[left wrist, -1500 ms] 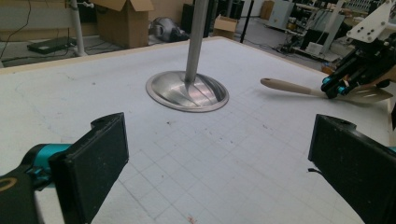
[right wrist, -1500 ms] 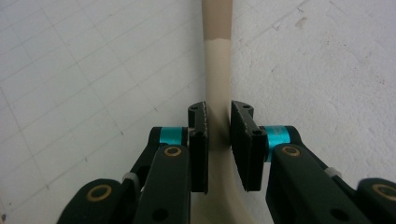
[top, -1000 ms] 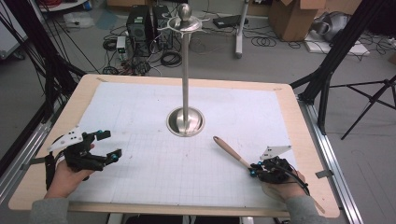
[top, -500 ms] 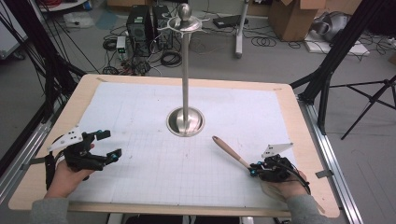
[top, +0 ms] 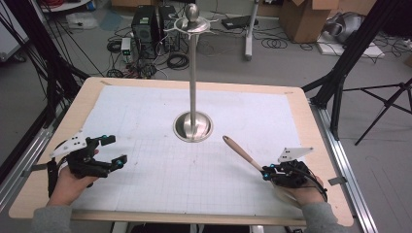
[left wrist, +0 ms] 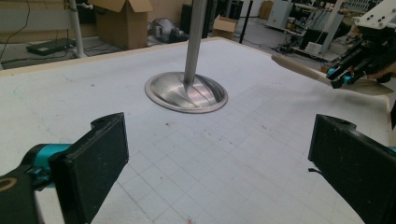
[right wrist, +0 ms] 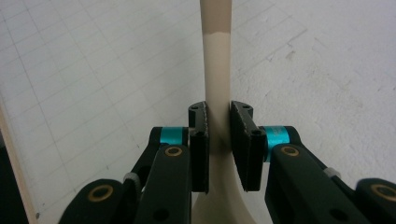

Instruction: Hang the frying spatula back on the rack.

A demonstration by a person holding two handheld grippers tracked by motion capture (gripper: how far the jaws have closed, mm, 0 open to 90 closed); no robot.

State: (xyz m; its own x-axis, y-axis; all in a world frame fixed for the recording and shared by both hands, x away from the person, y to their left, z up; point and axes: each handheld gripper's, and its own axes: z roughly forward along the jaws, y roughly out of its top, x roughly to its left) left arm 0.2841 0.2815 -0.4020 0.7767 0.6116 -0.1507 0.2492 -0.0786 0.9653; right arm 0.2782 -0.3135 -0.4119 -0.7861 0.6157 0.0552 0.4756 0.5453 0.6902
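Note:
A metal stand (top: 193,127) with a round base and a tall pole rises at the table's centre; its base (left wrist: 187,91) lies ahead in the left gripper view. My right gripper (top: 269,172) (right wrist: 218,140), at the near right, is shut on the cream neck of a wooden-handled utensil (top: 240,151) (right wrist: 215,56). The handle points up and left toward the stand's base. That utensil (left wrist: 299,69) and the right gripper (left wrist: 343,79) also appear in the left gripper view. My left gripper (top: 115,149) (left wrist: 219,168) rests at the near left, open wide, with nothing between its jaws.
A white gridded mat (top: 160,170) covers the wooden table (top: 311,126). The stand's top (top: 193,19) carries hooked arms. Cables, a computer tower and cardboard boxes lie on the floor beyond the far edge; black tripod legs stand at both sides.
The right gripper has tilted the utensil slightly, so its handle tip sits a little farther up. The left gripper has stayed in place.

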